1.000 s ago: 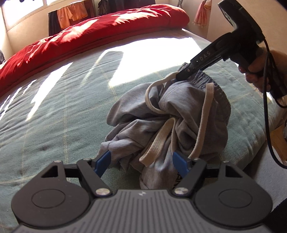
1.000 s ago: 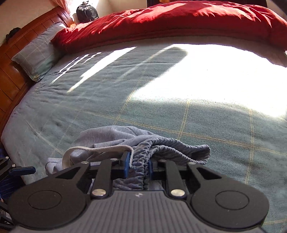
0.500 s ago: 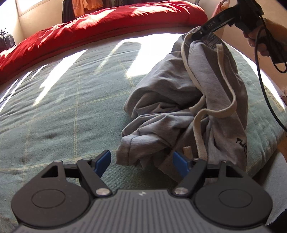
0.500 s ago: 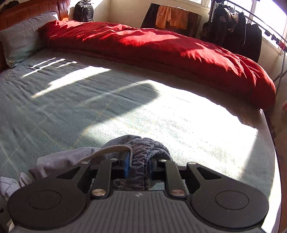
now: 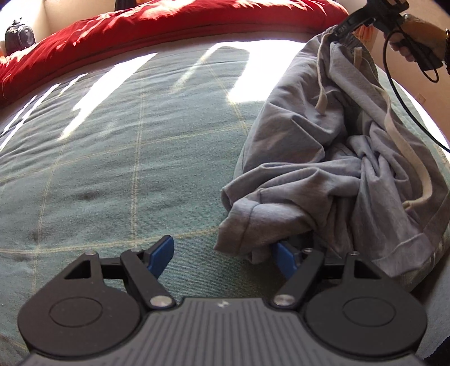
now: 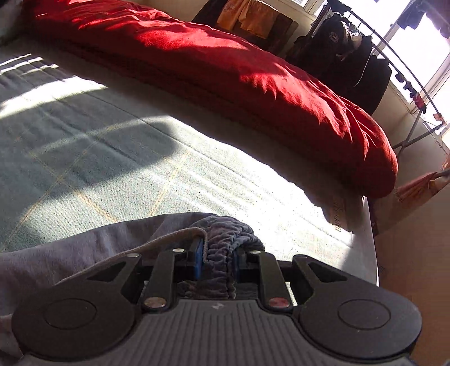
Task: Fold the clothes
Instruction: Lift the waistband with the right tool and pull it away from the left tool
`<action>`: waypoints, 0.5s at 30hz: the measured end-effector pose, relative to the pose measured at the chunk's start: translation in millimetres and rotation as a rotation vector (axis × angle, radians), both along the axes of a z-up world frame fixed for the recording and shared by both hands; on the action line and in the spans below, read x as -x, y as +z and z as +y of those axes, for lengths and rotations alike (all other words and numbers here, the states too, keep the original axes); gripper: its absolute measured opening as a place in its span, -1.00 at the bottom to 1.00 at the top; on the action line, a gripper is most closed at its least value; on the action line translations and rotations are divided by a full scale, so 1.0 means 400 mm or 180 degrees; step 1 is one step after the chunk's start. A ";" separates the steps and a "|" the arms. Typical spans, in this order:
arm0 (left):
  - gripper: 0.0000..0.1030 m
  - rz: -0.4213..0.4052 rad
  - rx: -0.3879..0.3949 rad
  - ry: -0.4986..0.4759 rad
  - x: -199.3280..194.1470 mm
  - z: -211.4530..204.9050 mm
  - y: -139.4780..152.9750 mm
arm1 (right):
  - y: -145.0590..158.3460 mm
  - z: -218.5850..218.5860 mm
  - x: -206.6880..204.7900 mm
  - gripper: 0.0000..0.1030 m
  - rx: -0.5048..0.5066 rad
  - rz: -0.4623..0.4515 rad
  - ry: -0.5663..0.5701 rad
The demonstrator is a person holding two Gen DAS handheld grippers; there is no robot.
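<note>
We see the grey shorts (image 5: 332, 174) bunched near the right-hand edge of the bed (image 5: 126, 157), on its green checked cover; their gathered waistband (image 6: 222, 247) is lifted clear of the cover while the rest trails down in folds to the edge nearest us; a pale drawstring (image 5: 405, 143) loops across the cloth. Our right gripper (image 6: 217, 260) pinches that waistband, its blue pads pressed tight onto the ruched elastic; in the left wrist view the same tool (image 5: 362, 17) shows at the top right corner, held by a hand (image 5: 416, 36), with the fabric hanging from its tip. Our left gripper (image 5: 222, 254) stands spread wide, low over the cover at the near edge; one pad (image 5: 161, 253) is over bare cover, the other (image 5: 284, 257) is partly hidden under a leg hem, and it seems to touch the cloth without clamping it, though we cannot be sure. A red duvet (image 6: 225, 64) lies along the far edge.
</note>
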State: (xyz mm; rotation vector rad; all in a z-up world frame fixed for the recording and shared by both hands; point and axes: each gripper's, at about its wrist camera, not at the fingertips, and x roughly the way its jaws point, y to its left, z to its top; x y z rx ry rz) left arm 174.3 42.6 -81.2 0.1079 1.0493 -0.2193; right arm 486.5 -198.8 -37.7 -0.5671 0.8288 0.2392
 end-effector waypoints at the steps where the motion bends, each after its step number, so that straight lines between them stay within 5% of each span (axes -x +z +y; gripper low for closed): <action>1: 0.48 0.0006 0.0004 0.0005 -0.006 0.001 -0.004 | -0.003 -0.006 -0.018 -0.56 0.0019 -0.0016 -0.0044; 15: 0.48 0.0095 0.0038 0.0057 -0.049 -0.001 -0.037 | -0.152 -0.048 -0.148 -0.56 0.0302 -0.0039 -0.0455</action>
